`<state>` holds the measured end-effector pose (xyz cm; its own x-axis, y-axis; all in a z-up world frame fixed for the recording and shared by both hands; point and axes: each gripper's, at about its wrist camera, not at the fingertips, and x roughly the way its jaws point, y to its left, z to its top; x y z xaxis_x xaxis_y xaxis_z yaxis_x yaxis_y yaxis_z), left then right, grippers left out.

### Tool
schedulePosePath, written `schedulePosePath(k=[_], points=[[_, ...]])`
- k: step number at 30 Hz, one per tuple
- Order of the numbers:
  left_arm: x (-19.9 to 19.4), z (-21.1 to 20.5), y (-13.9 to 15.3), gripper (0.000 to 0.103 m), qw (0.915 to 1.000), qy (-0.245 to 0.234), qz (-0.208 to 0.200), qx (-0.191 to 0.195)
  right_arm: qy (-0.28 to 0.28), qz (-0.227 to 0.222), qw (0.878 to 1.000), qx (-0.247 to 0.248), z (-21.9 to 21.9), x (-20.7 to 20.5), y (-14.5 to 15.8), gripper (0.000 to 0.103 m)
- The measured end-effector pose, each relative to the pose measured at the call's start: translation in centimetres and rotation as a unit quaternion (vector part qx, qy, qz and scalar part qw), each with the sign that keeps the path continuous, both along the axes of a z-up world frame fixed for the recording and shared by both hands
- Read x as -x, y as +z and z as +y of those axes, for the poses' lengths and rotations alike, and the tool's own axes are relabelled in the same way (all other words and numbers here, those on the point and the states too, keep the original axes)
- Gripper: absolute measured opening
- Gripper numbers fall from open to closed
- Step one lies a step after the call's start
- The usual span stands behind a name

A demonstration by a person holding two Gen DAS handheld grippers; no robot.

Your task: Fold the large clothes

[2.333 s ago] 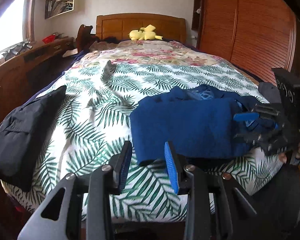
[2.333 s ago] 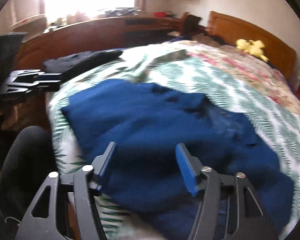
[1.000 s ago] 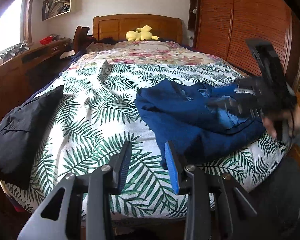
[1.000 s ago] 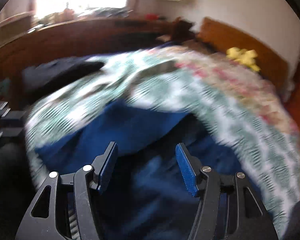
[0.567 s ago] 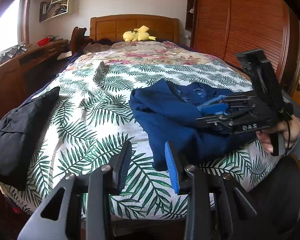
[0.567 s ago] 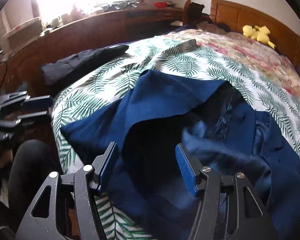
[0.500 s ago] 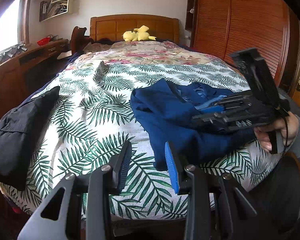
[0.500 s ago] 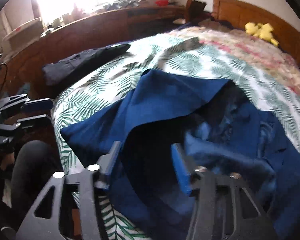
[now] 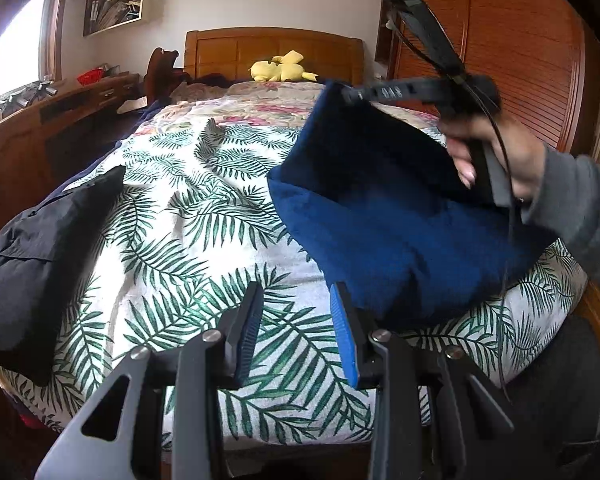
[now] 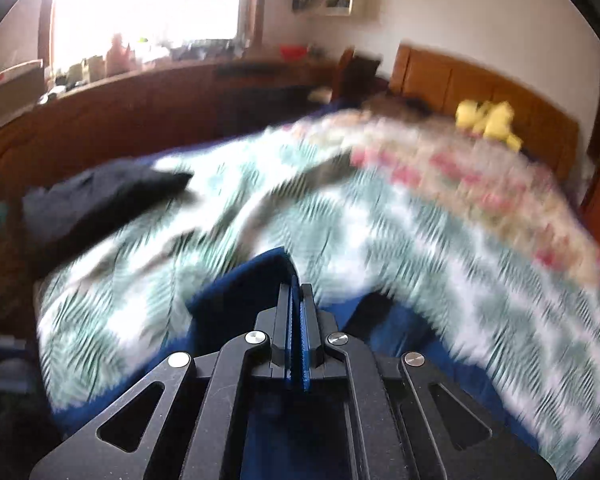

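Observation:
A dark blue garment (image 9: 396, 216) lies at the near right of the bed. My right gripper (image 9: 346, 92) is shut on its upper edge and holds that part lifted above the bed; in the right wrist view the closed gripper (image 10: 298, 292) pinches the blue fabric (image 10: 244, 292). My left gripper (image 9: 296, 312) is open and empty, low at the foot of the bed, just left of the garment's near corner.
A black folded garment (image 9: 40, 240) lies at the bed's left edge. The palm-leaf bedspread (image 9: 188, 216) covers the bed. A yellow plush toy (image 9: 280, 72) sits by the headboard. A wooden desk (image 9: 40, 128) runs along the left, a wardrobe (image 9: 520, 60) on the right.
My right gripper has shut on the blue garment's edge and raised it up and toward the head of the bed. My left gripper has stayed open in place.

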<state>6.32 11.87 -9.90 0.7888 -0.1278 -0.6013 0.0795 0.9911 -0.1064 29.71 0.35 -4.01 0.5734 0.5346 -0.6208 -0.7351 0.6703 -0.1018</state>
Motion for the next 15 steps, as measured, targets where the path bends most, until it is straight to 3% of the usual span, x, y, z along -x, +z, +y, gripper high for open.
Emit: schedulePosePath(k=[6, 9, 11, 13, 15], points=[[-0.2, -0.1, 0.1, 0.033, 1.0, -0.001, 0.001, -0.002, -0.035, -0.065, 0.997, 0.014, 1.7, -2.3, 1.0, 0.001], [-0.4, -0.4, 0.3, 0.033, 1.0, -0.004, 0.001, -0.005, -0.059, -0.04, 0.997, 0.018, 1.2, -3.9, 0.0, 0.004], [-0.5, -0.8, 0.5, 0.033, 1.0, -0.006, 0.001, -0.007, -0.07, -0.025, 0.997, 0.024, 0.6, -4.1, -0.5, 0.022], [-0.8, -1.3, 0.9, 0.033, 0.9999, -0.012, -0.002, -0.008, -0.075, -0.016, 0.997, 0.02, -0.9, -3.6, -0.7, 0.057], [-1.1, -2.1, 1.5, 0.033, 0.9998, -0.019, -0.006, -0.01, -0.073, -0.015, 0.997, 0.013, -2.6, -2.4, -0.4, 0.058]])
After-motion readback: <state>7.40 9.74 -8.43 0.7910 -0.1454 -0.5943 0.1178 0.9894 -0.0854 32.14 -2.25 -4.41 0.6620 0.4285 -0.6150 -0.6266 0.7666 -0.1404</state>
